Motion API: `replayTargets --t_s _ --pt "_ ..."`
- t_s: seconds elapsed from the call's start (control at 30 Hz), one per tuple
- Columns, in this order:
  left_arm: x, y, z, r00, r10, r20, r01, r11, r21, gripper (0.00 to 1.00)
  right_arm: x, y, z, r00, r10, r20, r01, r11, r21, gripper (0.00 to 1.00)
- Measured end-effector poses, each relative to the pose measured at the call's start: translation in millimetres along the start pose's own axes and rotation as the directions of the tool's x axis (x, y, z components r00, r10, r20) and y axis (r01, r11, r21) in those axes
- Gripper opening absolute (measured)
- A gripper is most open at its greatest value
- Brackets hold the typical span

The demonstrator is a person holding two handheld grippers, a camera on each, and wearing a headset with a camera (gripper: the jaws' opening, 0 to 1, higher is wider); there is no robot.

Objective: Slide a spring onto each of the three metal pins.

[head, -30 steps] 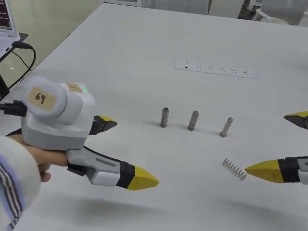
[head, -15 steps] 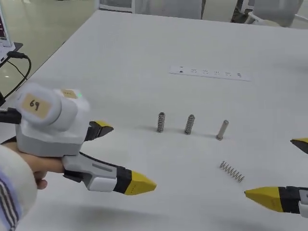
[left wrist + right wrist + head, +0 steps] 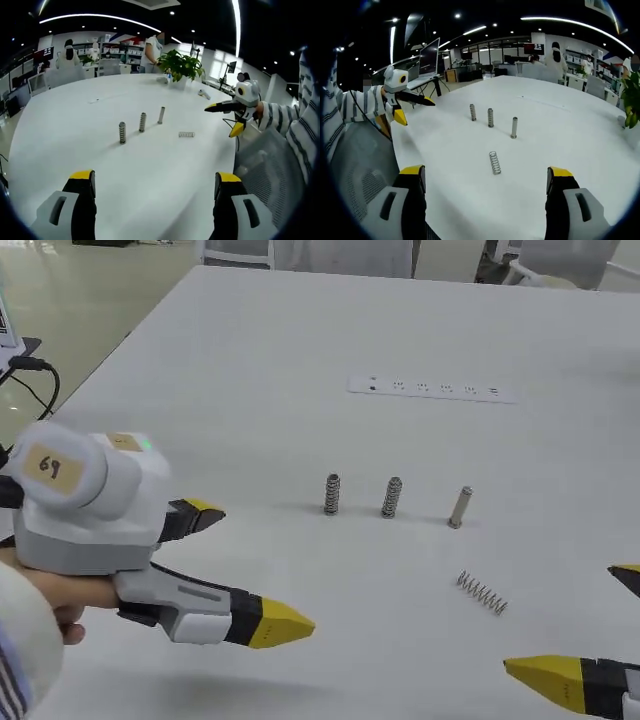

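**Head view.** The worktop (image 3: 250,360) is white, matte and flat. The left gripper (image 3: 240,565) sits at 8 o'clock. It has a pale grey housing and black jaws ending in yellow wedge tips. The jaws are spread wide with nothing between them. The right gripper (image 3: 580,625) enters at 4 o'clock, cut by the frame edge, and its jaws are likewise spread and empty.

Three pins stand upright in a row near centre. The end sprung pin (image 3: 332,494) and the middle pin (image 3: 391,497) each carry a grey wire coil. The bare pin (image 3: 459,507) is a smooth metal cylinder. The loose spring (image 3: 482,592) is a thin open coil lying flat at 5 o'clock of the bare pin. It is at 11 o'clock of the right gripper's nearer tip and clear of both jaws. A white power strip (image 3: 432,389) lies at 12 o'clock of the row.

**Left gripper view.** The left gripper (image 3: 155,185) has its jaws released. The end sprung pin (image 3: 122,132), middle pin (image 3: 142,122) and bare pin (image 3: 161,115) stand well ahead of it. The loose spring (image 3: 186,134) lies at 4 o'clock of the bare pin. The right gripper (image 3: 232,107) shows at 2 o'clock, and a potted plant (image 3: 179,64) stands at 12 o'clock.

**Right gripper view.** The right gripper (image 3: 486,175) has its jaws released. The loose spring (image 3: 494,162) lies just ahead of the gap, on the centreline and touching neither jaw. The bare pin (image 3: 514,127) stands at 1 o'clock of it. The left gripper (image 3: 402,100) shows at 10 o'clock.
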State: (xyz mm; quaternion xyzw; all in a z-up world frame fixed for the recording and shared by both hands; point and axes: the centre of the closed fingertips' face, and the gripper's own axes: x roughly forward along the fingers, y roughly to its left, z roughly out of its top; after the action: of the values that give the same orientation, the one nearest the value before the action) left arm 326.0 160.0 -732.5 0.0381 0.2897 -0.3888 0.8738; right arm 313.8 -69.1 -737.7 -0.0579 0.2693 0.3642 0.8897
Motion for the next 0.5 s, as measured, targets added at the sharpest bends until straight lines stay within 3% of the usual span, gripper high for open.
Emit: replayTargets --t_s 0.5 --pt "4.7 -6.7 -5.7 0.9986 -0.033 -0.042 0.034 0.999 0.019 0.95 -4.2 2.7 -9.5 0.9998 -0.020 -0.008 0.021 0.999 0.037 0.99"
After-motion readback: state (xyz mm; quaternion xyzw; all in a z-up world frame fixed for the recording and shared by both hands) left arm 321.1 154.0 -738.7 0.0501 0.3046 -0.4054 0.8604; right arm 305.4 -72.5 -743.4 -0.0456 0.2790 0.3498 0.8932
